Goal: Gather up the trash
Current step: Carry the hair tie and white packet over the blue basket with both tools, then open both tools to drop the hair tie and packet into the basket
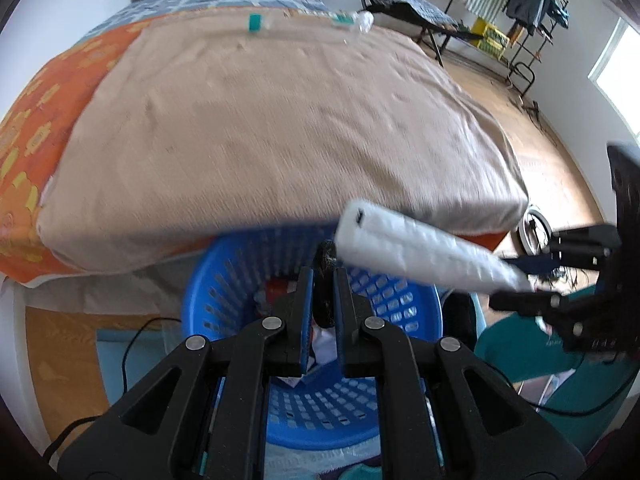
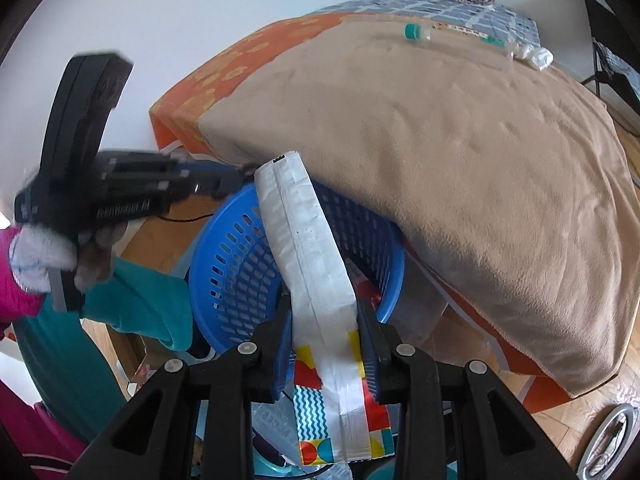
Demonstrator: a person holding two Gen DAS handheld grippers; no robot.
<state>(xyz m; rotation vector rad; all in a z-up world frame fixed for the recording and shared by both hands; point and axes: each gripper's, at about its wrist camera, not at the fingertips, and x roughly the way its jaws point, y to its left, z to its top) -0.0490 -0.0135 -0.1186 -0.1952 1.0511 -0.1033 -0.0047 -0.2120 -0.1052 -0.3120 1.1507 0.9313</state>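
Observation:
A blue perforated basket (image 1: 400,292) (image 2: 224,248) stands on the floor against the bed, with wrappers inside. My left gripper (image 1: 324,272) is above it, shut on a small dark fuzzy thing (image 1: 326,260). In the right wrist view the left gripper (image 2: 240,174) reaches in from the left over the basket rim. My right gripper (image 2: 324,304) is shut on a long white snack bag (image 2: 304,240) with a colourful printed end, which slants over the basket. The left wrist view shows the same bag (image 1: 412,244), with the right gripper (image 1: 508,280) holding its far end.
A bed with a beige blanket (image 1: 280,120) (image 2: 440,152) overhangs the basket. On its far side lie a clear bottle with a teal cap (image 2: 416,34) and crumpled white paper (image 2: 536,56). A gloved hand (image 2: 44,256) holds the left gripper. A folding chair (image 1: 400,0) stands beyond.

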